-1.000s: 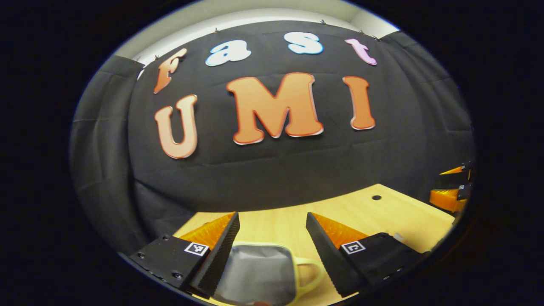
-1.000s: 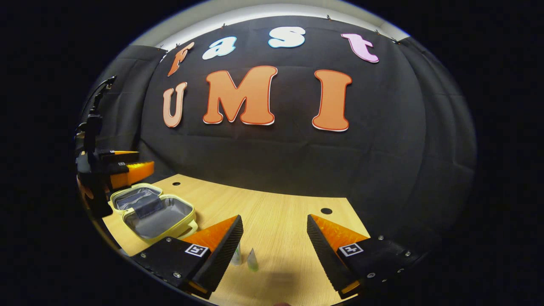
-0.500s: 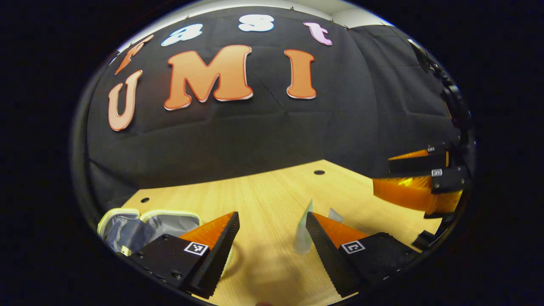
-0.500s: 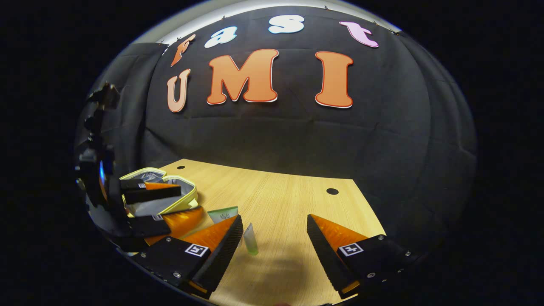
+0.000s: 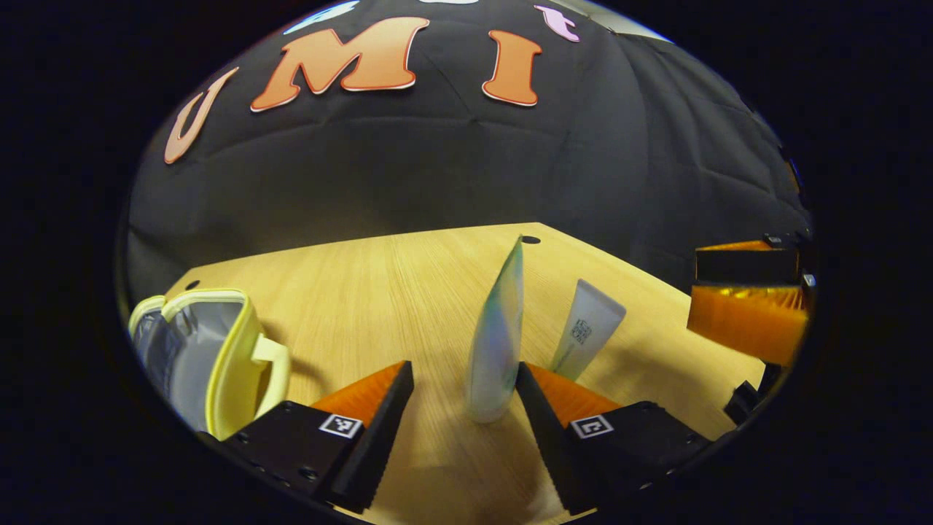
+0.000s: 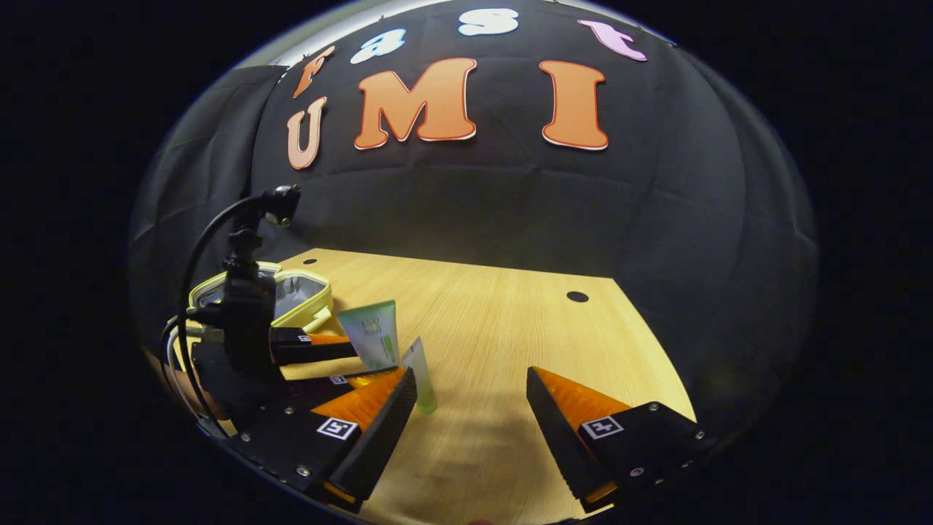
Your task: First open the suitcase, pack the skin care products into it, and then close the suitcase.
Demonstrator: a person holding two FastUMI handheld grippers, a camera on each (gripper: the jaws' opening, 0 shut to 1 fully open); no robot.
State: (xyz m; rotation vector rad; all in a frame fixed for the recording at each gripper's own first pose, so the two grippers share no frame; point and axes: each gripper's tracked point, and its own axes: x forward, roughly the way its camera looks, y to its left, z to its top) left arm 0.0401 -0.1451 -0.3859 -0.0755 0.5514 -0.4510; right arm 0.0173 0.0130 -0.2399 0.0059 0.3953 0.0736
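The small yellow suitcase (image 5: pixel 219 343) lies open at the left of the wooden table, its grey lining showing; it is also at the far left in the right gripper view (image 6: pixel 299 292). A pale green-white tube (image 5: pixel 497 335) stands upright between the fingers of my open left gripper (image 5: pixel 463 368), close against the right-hand finger. A slimmer white tube (image 5: pixel 589 328) stands just beyond it. In the right gripper view, the left gripper (image 6: pixel 357 363) brackets the larger tube (image 6: pixel 372 334), and the smaller tube (image 6: pixel 420 372) stands beside it. My right gripper (image 6: pixel 470 405) is open over bare table, with nothing between its fingers.
The wooden table (image 5: pixel 393 284) has small dark holes near its far edge (image 6: pixel 577 297). The other gripper (image 5: pixel 692 284) hangs at the right edge of the left gripper view. A camera mount with a black cable (image 6: pixel 244 270) rises from the left gripper.
My left gripper has swung right from over the open suitcase to the tubes, and the larger tube now stands between its fingers. The right gripper view has tilted down a little.
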